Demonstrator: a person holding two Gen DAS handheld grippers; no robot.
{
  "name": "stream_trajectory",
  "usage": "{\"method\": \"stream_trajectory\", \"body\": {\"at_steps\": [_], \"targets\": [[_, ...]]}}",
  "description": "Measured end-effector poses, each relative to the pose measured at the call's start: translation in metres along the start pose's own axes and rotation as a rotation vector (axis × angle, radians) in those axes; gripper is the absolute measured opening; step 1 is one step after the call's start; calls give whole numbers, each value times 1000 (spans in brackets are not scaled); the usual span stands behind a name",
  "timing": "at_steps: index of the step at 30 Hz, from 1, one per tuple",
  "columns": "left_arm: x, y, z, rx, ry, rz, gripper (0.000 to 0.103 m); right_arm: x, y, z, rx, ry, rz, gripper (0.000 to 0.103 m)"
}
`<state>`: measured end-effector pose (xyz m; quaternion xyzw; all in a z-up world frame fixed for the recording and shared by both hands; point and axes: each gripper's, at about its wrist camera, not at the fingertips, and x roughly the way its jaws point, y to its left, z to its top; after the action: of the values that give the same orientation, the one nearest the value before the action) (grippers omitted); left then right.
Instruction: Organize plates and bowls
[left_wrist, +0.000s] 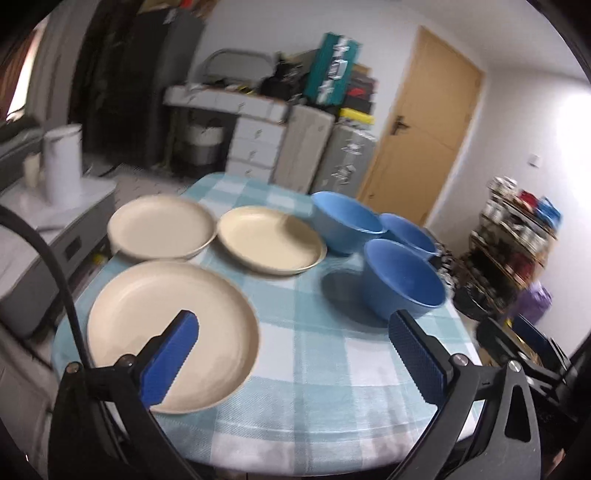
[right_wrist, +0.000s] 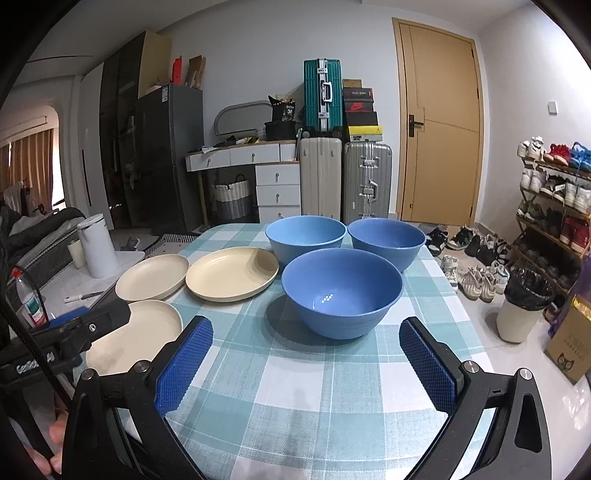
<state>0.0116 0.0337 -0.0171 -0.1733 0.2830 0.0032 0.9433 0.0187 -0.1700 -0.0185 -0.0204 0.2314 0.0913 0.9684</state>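
Three cream plates lie on the checked tablecloth (right_wrist: 295, 376): a near plate (left_wrist: 162, 332) (right_wrist: 144, 332), a far-left plate (left_wrist: 160, 225) (right_wrist: 153, 277) and a middle plate (left_wrist: 269, 240) (right_wrist: 231, 273). Three blue bowls stand to their right: a near bowl (left_wrist: 402, 284) (right_wrist: 341, 291), a far-left bowl (left_wrist: 347, 221) (right_wrist: 304, 232) and a far-right bowl (left_wrist: 408, 232) (right_wrist: 386, 236). My left gripper (left_wrist: 293, 325) hangs open above the table's near edge, its left pad over the near plate. In front of the near bowl my right gripper (right_wrist: 306, 330) stands open, holding nothing.
A low side table carries a white kettle (right_wrist: 96, 245) and a water bottle (right_wrist: 31, 301) left of the table. Right of it are a bin (right_wrist: 521, 306), a shoe rack (right_wrist: 554, 199) and loose shoes on the floor. Suitcases and drawers stand behind.
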Motion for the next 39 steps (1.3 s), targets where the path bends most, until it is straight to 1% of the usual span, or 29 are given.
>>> {"method": "stream_trajectory", "body": {"at_steps": [2, 3, 5, 7, 10, 14, 20, 21, 22, 23, 24, 28, 31, 35, 39], "targets": [[1, 0, -1, -11, 3, 33, 103, 3, -1, 3, 2, 3, 0, 103], [1, -1, -2, -6, -10, 56, 103, 3, 0, 3, 0, 1, 2, 103], [-5, -4, -3, 27, -49, 70, 103, 4, 0, 3, -5, -1, 3, 103], [-9, -12, -4, 72, -68, 80, 103, 4, 2, 2, -14, -3, 4, 103], [-10, -22, -8, 140, -87, 130, 103, 3, 4, 1, -32, -5, 5, 103], [-17, -28, -11, 193, -133, 154, 103, 1, 8, 0, -51, -11, -5, 103], [-14, -25, -9, 179, -115, 165, 103, 0, 7, -1, -47, -9, -5, 103], [-14, -24, -10, 176, -116, 172, 103, 0, 7, -2, -45, -8, 1, 103], [-14, -23, -9, 168, -121, 200, 103, -1, 7, -2, -44, -8, 16, 103], [-13, -22, -9, 161, -124, 217, 103, -2, 6, -2, -42, -10, 48, 103], [-13, -21, -8, 153, -126, 227, 103, -3, 6, -2, -42, -15, 64, 103], [-13, -18, -8, 147, -134, 226, 103, -3, 10, -2, -56, -6, 80, 103], [-11, -19, -10, 165, -130, 241, 103, 3, 11, -3, -58, 30, 82, 103], [-9, -20, -11, 185, -124, 259, 103, 6, 8, -3, -41, 36, 60, 103], [-10, -20, -11, 192, -124, 251, 103, 7, 1, -2, -8, 39, 49, 103]]}}
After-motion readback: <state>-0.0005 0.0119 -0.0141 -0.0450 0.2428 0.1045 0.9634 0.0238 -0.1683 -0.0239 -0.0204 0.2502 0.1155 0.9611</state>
